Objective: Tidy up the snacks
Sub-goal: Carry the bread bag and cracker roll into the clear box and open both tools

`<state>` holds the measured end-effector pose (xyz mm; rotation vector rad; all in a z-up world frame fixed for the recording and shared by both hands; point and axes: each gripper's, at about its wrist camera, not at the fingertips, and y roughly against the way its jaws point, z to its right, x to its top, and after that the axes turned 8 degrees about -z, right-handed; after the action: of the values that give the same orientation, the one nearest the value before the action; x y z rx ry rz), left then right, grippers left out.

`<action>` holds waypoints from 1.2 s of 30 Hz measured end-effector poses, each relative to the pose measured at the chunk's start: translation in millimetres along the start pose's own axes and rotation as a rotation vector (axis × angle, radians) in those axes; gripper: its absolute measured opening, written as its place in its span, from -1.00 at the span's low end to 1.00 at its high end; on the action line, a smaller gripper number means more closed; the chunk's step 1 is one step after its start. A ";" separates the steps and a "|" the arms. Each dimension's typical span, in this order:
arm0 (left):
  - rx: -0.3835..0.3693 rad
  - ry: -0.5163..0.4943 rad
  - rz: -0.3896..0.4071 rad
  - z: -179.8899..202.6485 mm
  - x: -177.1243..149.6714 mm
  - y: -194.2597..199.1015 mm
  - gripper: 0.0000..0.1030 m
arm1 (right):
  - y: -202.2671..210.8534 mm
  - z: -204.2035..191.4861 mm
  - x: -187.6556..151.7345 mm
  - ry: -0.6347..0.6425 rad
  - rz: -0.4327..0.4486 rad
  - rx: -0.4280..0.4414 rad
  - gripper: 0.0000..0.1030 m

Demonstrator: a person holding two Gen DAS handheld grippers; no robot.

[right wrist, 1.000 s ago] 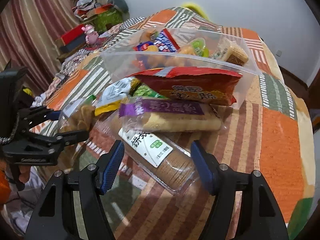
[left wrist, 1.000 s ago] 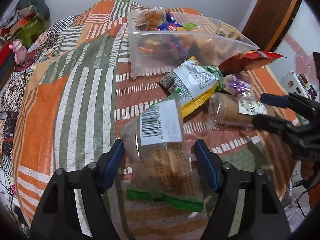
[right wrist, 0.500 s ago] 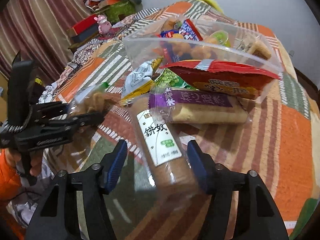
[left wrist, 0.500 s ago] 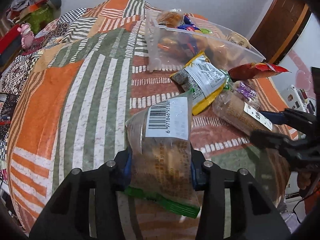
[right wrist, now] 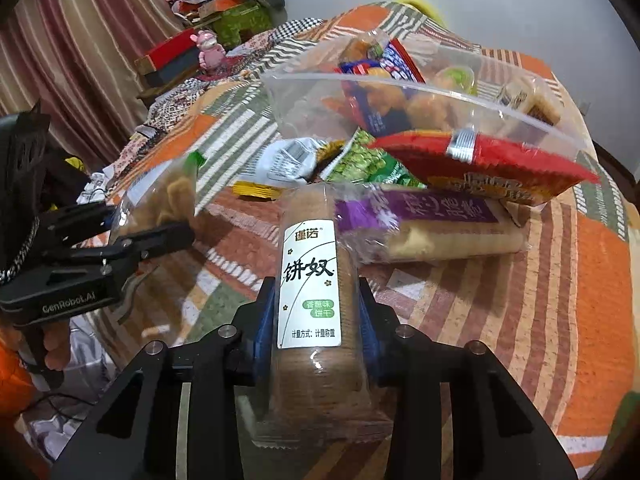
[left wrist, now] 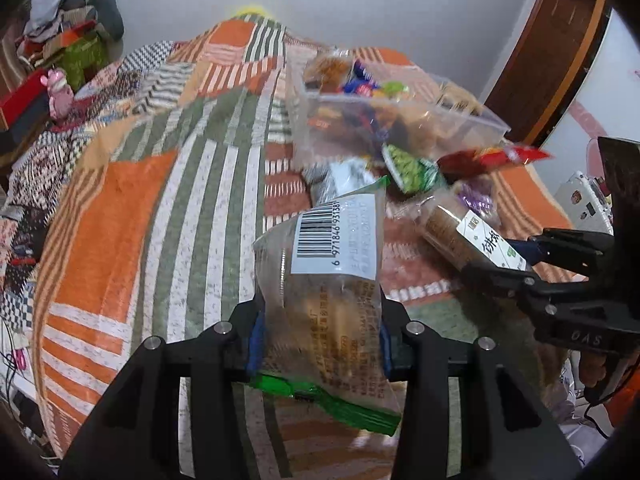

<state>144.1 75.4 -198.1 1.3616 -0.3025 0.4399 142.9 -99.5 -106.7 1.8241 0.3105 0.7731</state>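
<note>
**Snack sorting on the bed: both tools loaded**

Left tool (left wrist: 320,334): blue pads pressed against both sides of a clear snack bag (left wrist: 326,292). The bag carries a white barcode label at its upper end and a green sealed strip at its lower end, and holds brownish pieces. It stands tilted in the grip, raised off the patchwork bedspread (left wrist: 132,208).

Right tool (right wrist: 316,320): jaws closing, with the blue pads already against both sides of a clear cracker sleeve (right wrist: 314,292). The sleeve bears a white label with Chinese characters and a green patch, and its far end points toward the snack pile. In the left wrist view the same tool pinches the sleeve from the right side of the picture.

Clear plastic bin (right wrist: 304,100): sits on the bedspread beyond the loose snacks, holding assorted packets, among them a blue one and golden pastries.

Loose items just in front of the bin:
- red packet (right wrist: 480,164), leaning against the bin wall
- purple-labelled biscuit pack (right wrist: 432,224), lying flat, just beside the cracker sleeve
- green pea packet (right wrist: 364,164)
- white and yellow packet (right wrist: 280,164)

Background: striped curtain (right wrist: 80,40), pink toy (right wrist: 208,48), clutter by the wall.
</note>
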 end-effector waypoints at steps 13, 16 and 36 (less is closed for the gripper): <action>-0.004 -0.039 0.101 18.1 31.9 33.2 -0.16 | 64.4 9.6 11.9 -0.041 0.189 0.013 -0.34; -0.005 -0.052 0.129 23.0 43.3 39.6 -0.16 | 75.1 16.7 17.8 -0.058 0.227 -0.005 -0.34; -0.004 -0.083 0.201 33.0 144.0 14.4 -0.16 | 95.4 82.1 79.5 -0.180 0.349 -0.121 -0.34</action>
<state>265.7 63.4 -113.8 1.3530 -0.5114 0.5497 241.1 -153.5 -8.6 1.8394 -0.1737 0.8383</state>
